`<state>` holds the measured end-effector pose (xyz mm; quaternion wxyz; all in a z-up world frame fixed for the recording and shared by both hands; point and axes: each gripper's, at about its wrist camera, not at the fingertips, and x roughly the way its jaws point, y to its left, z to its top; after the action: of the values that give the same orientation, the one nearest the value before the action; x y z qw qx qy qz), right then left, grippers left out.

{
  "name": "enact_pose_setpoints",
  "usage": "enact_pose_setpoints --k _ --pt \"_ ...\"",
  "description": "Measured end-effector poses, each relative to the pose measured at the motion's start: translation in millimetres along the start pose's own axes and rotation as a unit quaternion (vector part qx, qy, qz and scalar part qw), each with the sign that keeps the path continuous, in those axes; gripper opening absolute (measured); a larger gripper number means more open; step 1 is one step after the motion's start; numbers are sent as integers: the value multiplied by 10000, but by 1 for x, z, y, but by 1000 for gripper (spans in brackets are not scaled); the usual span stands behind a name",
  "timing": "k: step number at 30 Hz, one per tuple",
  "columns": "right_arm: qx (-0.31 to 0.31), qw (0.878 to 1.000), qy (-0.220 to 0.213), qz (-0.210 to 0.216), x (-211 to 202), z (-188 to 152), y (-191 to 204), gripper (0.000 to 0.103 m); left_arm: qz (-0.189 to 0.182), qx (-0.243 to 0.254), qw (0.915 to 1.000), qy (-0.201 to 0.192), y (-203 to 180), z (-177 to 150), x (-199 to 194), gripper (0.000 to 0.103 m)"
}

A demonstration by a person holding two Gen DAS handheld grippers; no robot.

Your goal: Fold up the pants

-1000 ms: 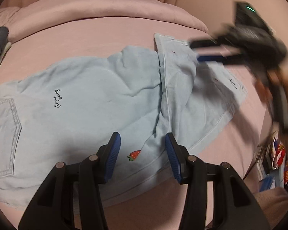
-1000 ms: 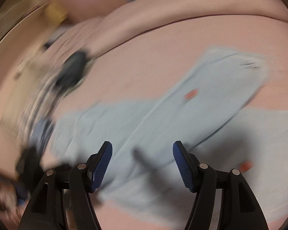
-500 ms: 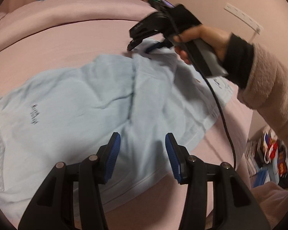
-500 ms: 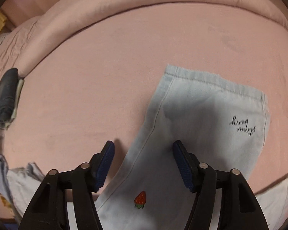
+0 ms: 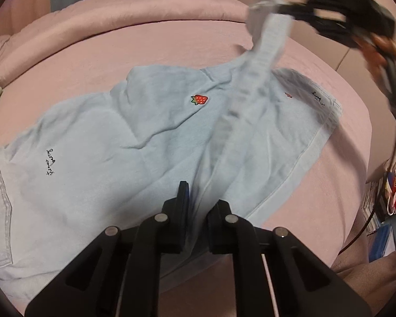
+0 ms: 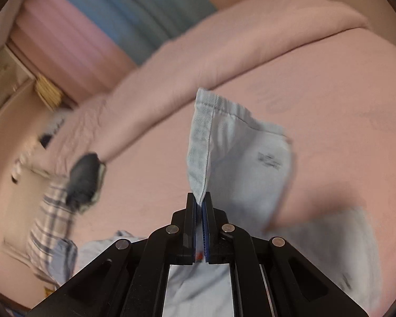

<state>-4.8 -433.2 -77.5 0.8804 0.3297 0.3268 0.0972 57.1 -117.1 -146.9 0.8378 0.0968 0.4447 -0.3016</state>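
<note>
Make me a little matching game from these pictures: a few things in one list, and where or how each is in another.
Things:
1. light blue denim pants
2. red strawberry patch
3. right hand-held gripper
4. dark rolled bundle

States:
A. at the pink bed's edge
B. shut on a lifted hem
C. spread on the pink bed
D. sewn on the fabric

Pairs: 1-C, 2-D, 3-B, 4-A
</note>
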Motion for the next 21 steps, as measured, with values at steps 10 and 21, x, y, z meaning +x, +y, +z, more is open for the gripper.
enact_pose_setpoints --k 10,21 --pt "1653 9856 233 -262 15 -90 -97 7 390 396 9982 235 -15 4 9 13" --pt "2217 9747 -298 -27 14 -70 -117 39 851 841 9924 290 -27 6 17 8"
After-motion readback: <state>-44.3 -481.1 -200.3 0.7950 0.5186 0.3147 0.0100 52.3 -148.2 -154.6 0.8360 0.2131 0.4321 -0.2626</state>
